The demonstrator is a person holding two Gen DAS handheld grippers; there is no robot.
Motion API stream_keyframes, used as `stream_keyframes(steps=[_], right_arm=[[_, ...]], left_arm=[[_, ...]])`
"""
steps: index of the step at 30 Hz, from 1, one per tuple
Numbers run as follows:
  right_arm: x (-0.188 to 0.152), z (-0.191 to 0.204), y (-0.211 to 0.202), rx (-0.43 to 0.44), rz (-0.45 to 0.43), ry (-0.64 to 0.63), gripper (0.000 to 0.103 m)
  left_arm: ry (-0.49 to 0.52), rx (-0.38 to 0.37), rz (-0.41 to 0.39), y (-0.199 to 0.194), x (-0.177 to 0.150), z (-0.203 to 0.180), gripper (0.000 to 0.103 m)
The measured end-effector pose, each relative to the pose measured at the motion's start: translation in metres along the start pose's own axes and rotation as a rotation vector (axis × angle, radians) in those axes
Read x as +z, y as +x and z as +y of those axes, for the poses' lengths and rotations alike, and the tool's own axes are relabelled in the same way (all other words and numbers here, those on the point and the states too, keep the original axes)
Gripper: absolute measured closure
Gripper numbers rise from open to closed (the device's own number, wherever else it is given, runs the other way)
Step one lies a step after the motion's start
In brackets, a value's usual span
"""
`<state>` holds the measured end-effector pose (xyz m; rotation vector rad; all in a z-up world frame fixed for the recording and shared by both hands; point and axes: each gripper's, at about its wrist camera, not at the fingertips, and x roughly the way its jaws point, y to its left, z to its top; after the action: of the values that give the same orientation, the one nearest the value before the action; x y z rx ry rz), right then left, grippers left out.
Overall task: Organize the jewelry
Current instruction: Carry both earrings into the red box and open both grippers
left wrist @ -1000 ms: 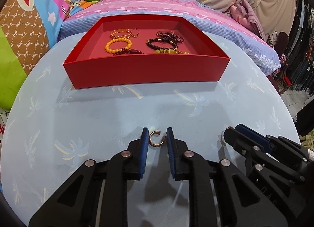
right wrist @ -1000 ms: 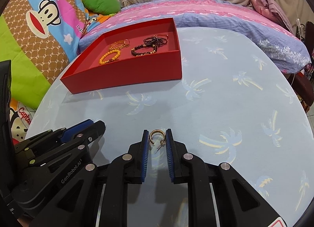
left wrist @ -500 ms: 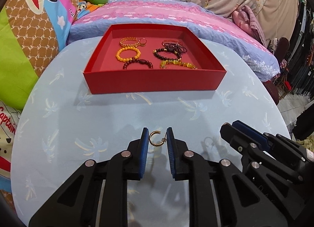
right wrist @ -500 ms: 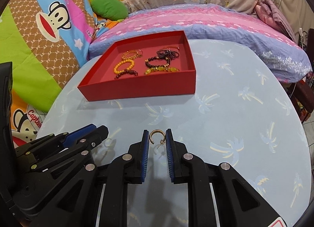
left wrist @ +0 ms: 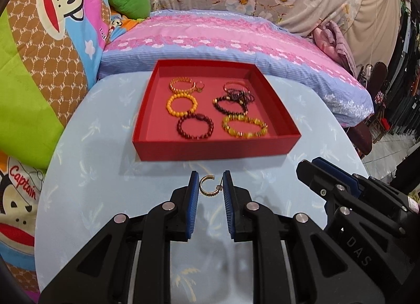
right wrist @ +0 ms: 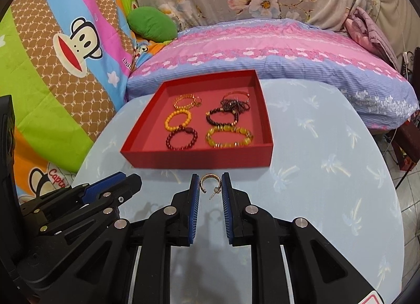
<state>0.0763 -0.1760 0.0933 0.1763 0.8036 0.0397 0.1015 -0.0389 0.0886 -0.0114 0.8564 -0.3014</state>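
My left claw (left wrist: 209, 185) is nearly closed, its blue pads pinching a small gold hoop earring (left wrist: 207, 185) between them at the lower middle of the left wrist view. The hoop is open at its upper right, and it hangs clear of the pale blue tablecloth (left wrist: 99, 199) printed with palm trees. My right claw (right wrist: 209, 185) is narrowed in the same way around a second gold hoop earring (right wrist: 210, 184), gripped between the pads at the lower middle of the right wrist view; this one's post sticks out toward the lower left from its right end.

Above the pads in both views sits the red tray (left wrist: 215, 149), near wall facing me, on the round table. Inside it lie six bracelets in two columns: on the left a gold chain bracelet (left wrist: 181, 84) at the far end, an orange bead bracelet (left wrist: 182, 104) in the middle and a dark red bead bracelet (left wrist: 194, 126) nearest me; on the right a tangle of dark bead strands (left wrist: 237, 94) at the back, touching a dark brown bead bracelet (left wrist: 227, 104), and a yellow bead bracelet (left wrist: 244, 126) in front.

In the left wrist view my right claw shows at the lower right edge; in the right wrist view my left claw shows at the lower left. Behind the table lies a pink and blue striped bedspread (left wrist: 223, 38).
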Motion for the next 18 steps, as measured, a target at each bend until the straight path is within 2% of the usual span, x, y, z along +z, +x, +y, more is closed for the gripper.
stream_keyframes(steps=[8,18], right_arm=[[0.039,-0.002,0.019,-0.012,-0.021,-0.016,0.087],[0.077,-0.004,0.075,-0.025,0.007,-0.036,0.087]], left_arm=[[0.008,0.01,-0.027,0.018,0.042,0.002,0.085],[0.012,0.021,-0.013,0.069,0.086,0.008,0.085]])
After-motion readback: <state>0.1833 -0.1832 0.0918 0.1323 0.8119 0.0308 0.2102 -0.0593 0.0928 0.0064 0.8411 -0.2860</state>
